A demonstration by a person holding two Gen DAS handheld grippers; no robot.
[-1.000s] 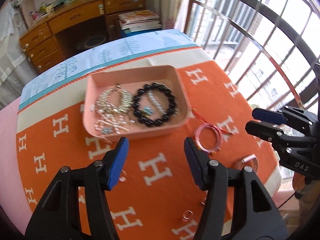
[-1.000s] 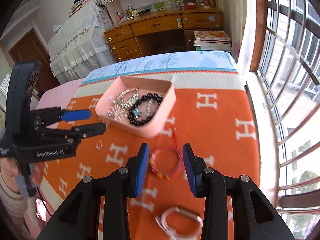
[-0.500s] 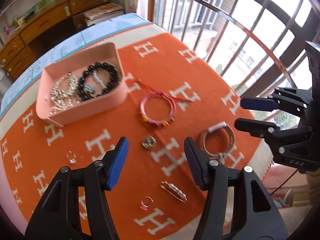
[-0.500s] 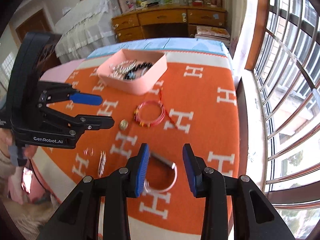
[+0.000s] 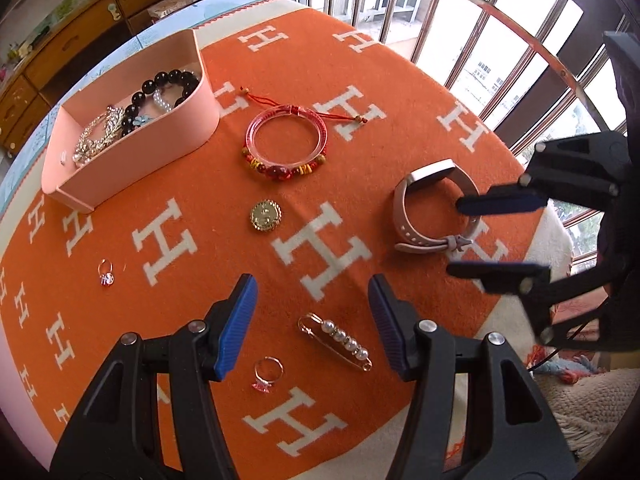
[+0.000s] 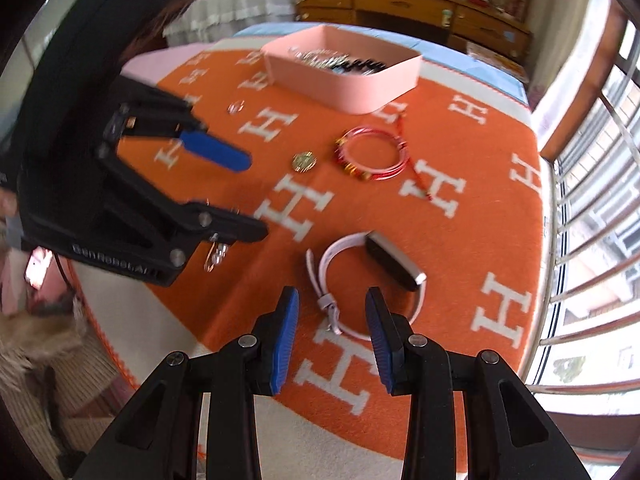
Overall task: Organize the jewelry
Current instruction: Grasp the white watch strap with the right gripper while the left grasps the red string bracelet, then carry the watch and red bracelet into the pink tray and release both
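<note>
vs earlier: both views pulled nearer, tray farther | left gripper wide, empty | right gripper wide above watch | loose: 2 rings, 1 bangle, 1 pin, 1 brooch

Wooden desk with drawers along the far wall, barred windows bright with daylight, orange H-patterned blanket
</note>
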